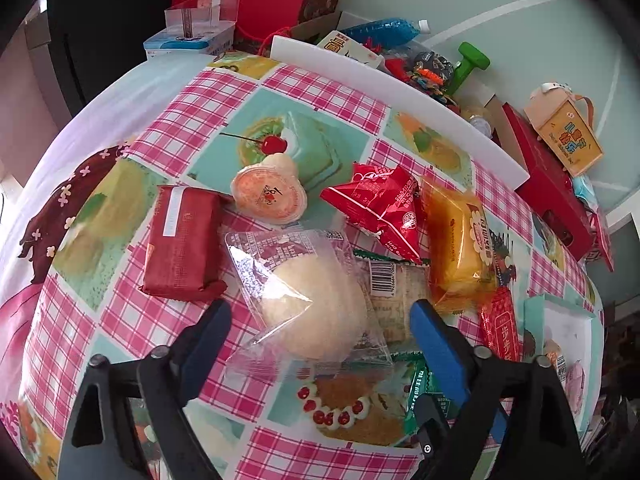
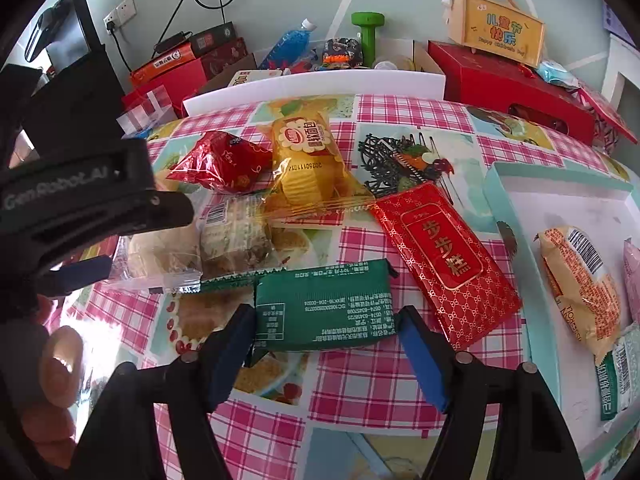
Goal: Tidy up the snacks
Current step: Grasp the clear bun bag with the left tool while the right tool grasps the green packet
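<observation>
While both claws stand apart over the checked tablecloth (image 2: 360, 380), the right gripper (image 2: 326, 356) straddles a green packet (image 2: 324, 304) — long axis running jaw to jaw, pads at its ends, contact unclear. The left gripper (image 1: 320, 332) brackets a clear-wrapped bun (image 1: 312, 300), not clamped. A pale tray (image 2: 516, 216) waits at the right.

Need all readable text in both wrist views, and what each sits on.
"步步糕": red foil packet.
"软面包" and "20260111014": yellow bread packet.
"儿童节快乐", "Happy Children's Day": tan handled box.
"GenRobot.AI": body of the left tongs.
"TORESON" (partly cut off): beige packet in the tray.
Green packet's fine print, all barcodes' digits, and labels on the back boxes: too small or blurred.
</observation>
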A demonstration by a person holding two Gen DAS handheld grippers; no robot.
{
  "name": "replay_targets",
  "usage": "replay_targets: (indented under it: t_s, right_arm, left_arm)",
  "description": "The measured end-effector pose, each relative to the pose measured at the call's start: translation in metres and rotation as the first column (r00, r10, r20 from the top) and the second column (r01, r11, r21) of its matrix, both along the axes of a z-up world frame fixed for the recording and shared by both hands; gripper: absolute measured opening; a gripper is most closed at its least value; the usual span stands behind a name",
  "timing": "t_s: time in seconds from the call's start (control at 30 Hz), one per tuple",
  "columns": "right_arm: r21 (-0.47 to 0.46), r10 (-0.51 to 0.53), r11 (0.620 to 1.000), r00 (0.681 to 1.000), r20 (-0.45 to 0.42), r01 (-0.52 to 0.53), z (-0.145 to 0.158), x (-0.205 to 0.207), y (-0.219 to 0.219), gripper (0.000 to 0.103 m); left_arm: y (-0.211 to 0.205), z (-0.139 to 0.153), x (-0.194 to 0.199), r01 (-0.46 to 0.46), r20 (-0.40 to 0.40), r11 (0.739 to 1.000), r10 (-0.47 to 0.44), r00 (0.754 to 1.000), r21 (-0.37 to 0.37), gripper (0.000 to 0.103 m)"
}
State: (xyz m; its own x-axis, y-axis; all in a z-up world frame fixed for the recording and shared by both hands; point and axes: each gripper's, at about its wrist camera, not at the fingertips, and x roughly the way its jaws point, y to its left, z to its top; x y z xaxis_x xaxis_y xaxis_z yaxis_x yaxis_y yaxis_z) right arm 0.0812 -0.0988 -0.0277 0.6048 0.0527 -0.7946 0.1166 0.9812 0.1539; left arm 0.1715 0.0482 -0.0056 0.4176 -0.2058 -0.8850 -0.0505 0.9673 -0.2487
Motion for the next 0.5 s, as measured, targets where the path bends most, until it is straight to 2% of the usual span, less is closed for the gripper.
replay_targets:
  t_s: [0.1, 0.23, 0.5]
  right_arm:
    - [0.002, 0.003, 1.000, 1.000, 0.002, -0.003, 0.002, -0.001, 0.001, 0.067]
    - [0.004, 0.000, 1.000, 1.000, 0.001, 0.000, 0.004, -0.002, 0.000, 0.066]
    - [0.018, -0.013, 1.000, 1.000, 0.006, 0.013, 0.009, -0.004, -0.005, 0.065]
  left_arm:
    - [0.001, -0.003, 0.001, -0.008, 0.005, 1.000, 0.008, 1.000, 0.011, 0.064]
    - [0.005, -0.002, -0.001, -0.017, 0.018, 1.000, 0.018, 1.000, -0.019, 0.052]
    - [0.011, 0.009, -0.006, -0.040, 0.032, 0.998, 0.041, 0.999, -0.039, 0.047]
